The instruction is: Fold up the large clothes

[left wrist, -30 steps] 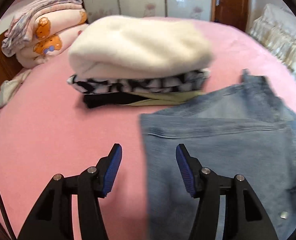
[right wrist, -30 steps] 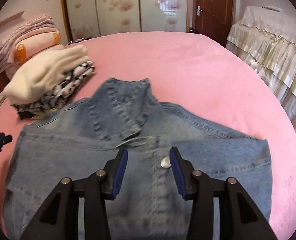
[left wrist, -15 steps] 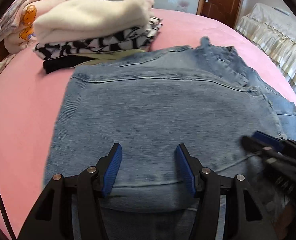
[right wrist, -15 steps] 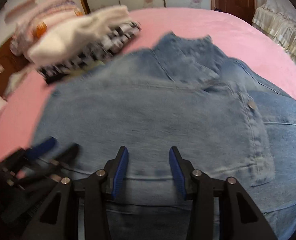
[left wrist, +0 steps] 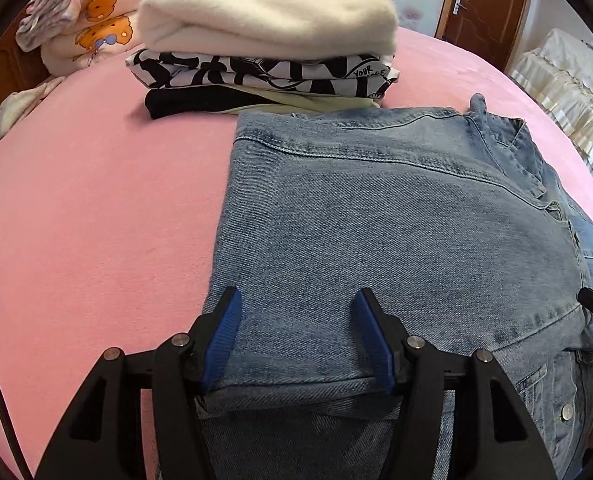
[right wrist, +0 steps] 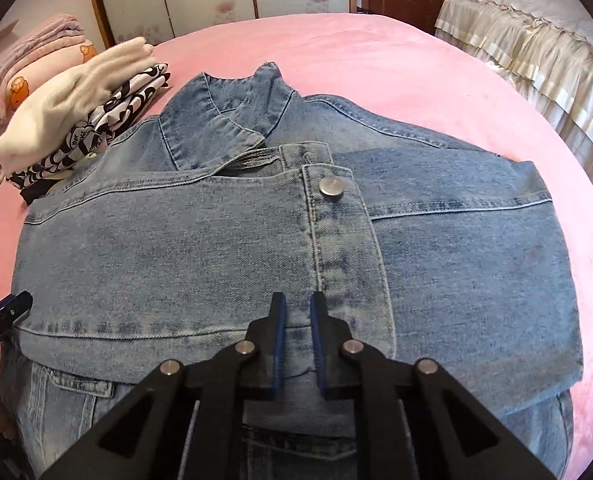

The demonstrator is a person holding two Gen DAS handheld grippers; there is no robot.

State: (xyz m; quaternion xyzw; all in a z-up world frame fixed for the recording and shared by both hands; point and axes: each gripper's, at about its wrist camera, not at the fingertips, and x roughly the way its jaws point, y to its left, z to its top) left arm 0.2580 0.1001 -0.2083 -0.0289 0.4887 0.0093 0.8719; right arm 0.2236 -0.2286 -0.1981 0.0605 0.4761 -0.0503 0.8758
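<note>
We see light-blue denim jacket point(right wrist: 224, 248) spread on pink bed cover point(left wrist: 88, 216), top half folded over lower part, collar pointing away. Our left gripper point(left wrist: 296, 336) over jacket's near fold edge, jaws apart and just widening, straddling denim, pads not pressing. Our right gripper point(right wrist: 296, 344) at button placket, jaws just closing to narrow gap; pinch on denim, we cannot tell. Stack of folded clothes point(left wrist: 264, 44), cream fleece on top, just beyond jacket's far-left corner.

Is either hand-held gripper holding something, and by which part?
The right hand-held gripper, jaws just closing, pinches the denim jacket at its near folded edge. The left hand-held gripper, jaws just opening, only straddles that edge.
</note>
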